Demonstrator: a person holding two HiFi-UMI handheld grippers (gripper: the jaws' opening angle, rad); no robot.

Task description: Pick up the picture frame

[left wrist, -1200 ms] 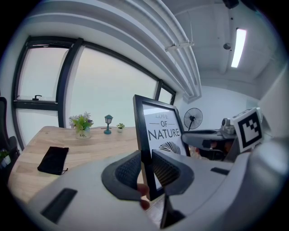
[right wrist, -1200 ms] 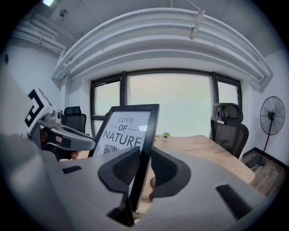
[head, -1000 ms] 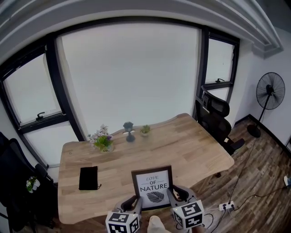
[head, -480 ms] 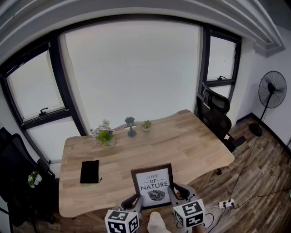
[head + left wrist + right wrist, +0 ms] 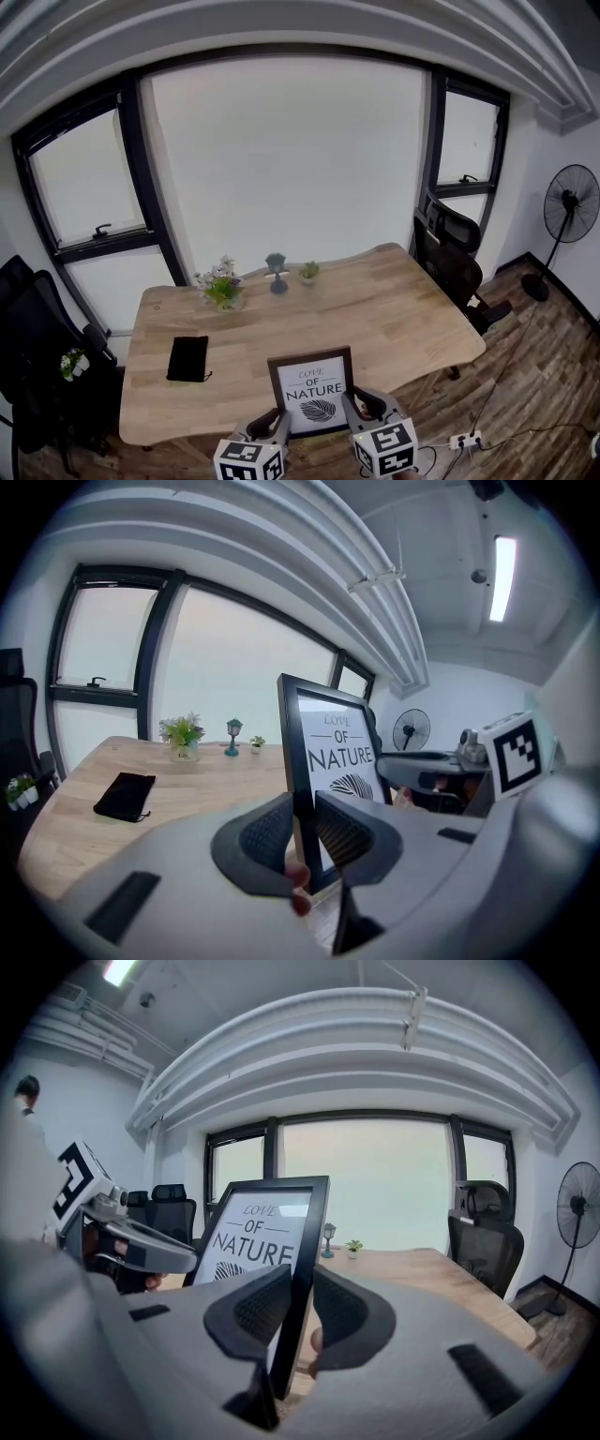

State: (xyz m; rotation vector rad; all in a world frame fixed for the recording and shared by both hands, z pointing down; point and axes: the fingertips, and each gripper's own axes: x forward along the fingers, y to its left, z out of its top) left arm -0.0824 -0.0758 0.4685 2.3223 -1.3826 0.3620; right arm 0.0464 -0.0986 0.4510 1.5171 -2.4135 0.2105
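The picture frame (image 5: 311, 392) is black, with a white print reading "LOVE OF NATURE" and a leaf. It is held upright above the near edge of the wooden table (image 5: 375, 309). My left gripper (image 5: 280, 424) is shut on the frame's left side and my right gripper (image 5: 351, 412) is shut on its right side. In the left gripper view the ribbed pads clamp the frame (image 5: 328, 752) edge at the left gripper (image 5: 305, 832). In the right gripper view the frame (image 5: 267, 1232) edge sits pinched in the right gripper (image 5: 298, 1312).
On the table lie a black pouch (image 5: 187, 358), a small flower pot (image 5: 222, 289), a little lamp figurine (image 5: 276, 272) and a tiny plant (image 5: 308, 272). A black office chair (image 5: 455, 262) stands at the right, with a standing fan (image 5: 570, 208) beyond. A power strip (image 5: 466, 439) lies on the floor.
Both grippers keep their hold on the frame. The head view has tipped up a little, so the table sits slightly higher in the picture and the shoe at the bottom edge is gone.
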